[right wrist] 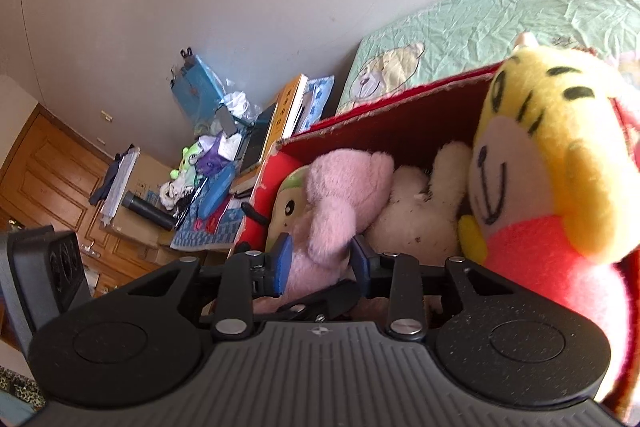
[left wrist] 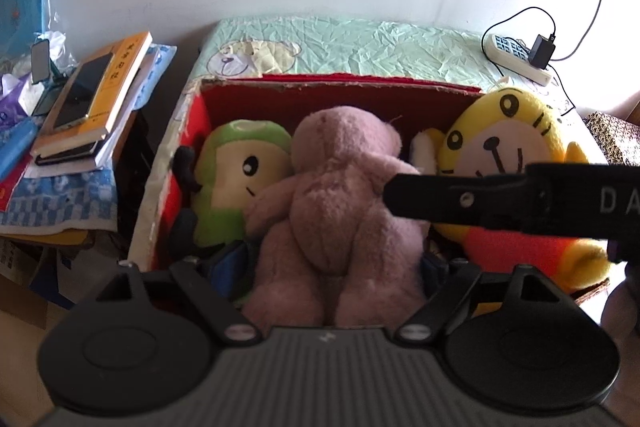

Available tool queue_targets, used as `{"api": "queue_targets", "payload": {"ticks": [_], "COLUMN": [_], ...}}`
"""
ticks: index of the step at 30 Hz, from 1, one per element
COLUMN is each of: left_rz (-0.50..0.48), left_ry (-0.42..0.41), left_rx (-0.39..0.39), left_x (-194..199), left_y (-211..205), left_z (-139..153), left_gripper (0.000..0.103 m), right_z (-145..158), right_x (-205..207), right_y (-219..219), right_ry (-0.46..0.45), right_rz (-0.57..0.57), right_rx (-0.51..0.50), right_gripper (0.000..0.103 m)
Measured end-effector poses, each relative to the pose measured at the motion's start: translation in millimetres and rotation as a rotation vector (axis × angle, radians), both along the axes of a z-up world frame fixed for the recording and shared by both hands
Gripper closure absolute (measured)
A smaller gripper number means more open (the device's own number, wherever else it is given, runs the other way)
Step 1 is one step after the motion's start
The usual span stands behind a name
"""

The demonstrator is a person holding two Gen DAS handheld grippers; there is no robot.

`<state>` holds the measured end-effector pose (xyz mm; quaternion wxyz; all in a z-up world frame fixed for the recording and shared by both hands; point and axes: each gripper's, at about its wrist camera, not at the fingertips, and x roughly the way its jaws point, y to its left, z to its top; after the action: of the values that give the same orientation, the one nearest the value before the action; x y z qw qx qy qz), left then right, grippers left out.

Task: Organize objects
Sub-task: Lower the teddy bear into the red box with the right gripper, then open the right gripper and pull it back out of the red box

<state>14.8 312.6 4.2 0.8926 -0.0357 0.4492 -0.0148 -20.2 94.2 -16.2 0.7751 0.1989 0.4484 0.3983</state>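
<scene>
The left gripper has its blue-padded fingers spread on either side of the pink plush bear, flanking its lower body; the fuzzy legs fill the gap, though whether the pads actually press the fur cannot be told. The right gripper pinches the same bear low on its soft pile, blue pads squeezing the fur from both sides, and in the left wrist view a black finger of it reaches in from the right across the bear's shoulder. The bear sits upright, back to the cameras, in the middle of a red cardboard box with a ragged rim. Touching it on the left is a green-hooded plush with a cream face; on the right leans a round yellow tiger plush in an orange top, with a white fluffy toy between them. The box rests on a crinkled mint bedsheet. Beside it stands a stack of books under a glossy phone.
</scene>
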Motion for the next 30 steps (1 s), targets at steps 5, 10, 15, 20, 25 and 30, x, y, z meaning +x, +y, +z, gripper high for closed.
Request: {"api": "queue_targets", "payload": {"ticks": [5, 10, 15, 20, 25, 30], "left_rz": [-0.008, -0.010, 0.003, 0.007, 0.008, 0.016], "left_ry": [-0.004, -0.007, 0.021, 0.029, 0.048, 0.028], "left_rx": [-0.008, -0.016, -0.013, 0.030, 0.044, 0.059], "left_x": [-4, -4, 1, 2, 3, -3], "left_y": [1, 3, 1, -10, -18, -23], "left_z": [1, 2, -5, -11, -15, -8], "left_gripper": [0.019, 0.019, 0.016, 0.016, 0.019, 0.017], "right_z": [1, -4, -14, -13, -7, -4], "right_x": [1, 6, 8, 4, -1, -7], "right_y": [7, 10, 12, 5, -7, -18], "right_ry": [-0.028, -0.025, -0.042, -0.057, -0.065, -0.069], "right_rz": [0.005, -0.005, -0.018, -0.027, -0.048, -0.062], "right_rx": [-0.059, -0.071, -0.115, -0.110, -0.087, -0.077], "right_gripper": [0.079, 0.079, 0.079, 0.077, 0.077, 0.074]}}
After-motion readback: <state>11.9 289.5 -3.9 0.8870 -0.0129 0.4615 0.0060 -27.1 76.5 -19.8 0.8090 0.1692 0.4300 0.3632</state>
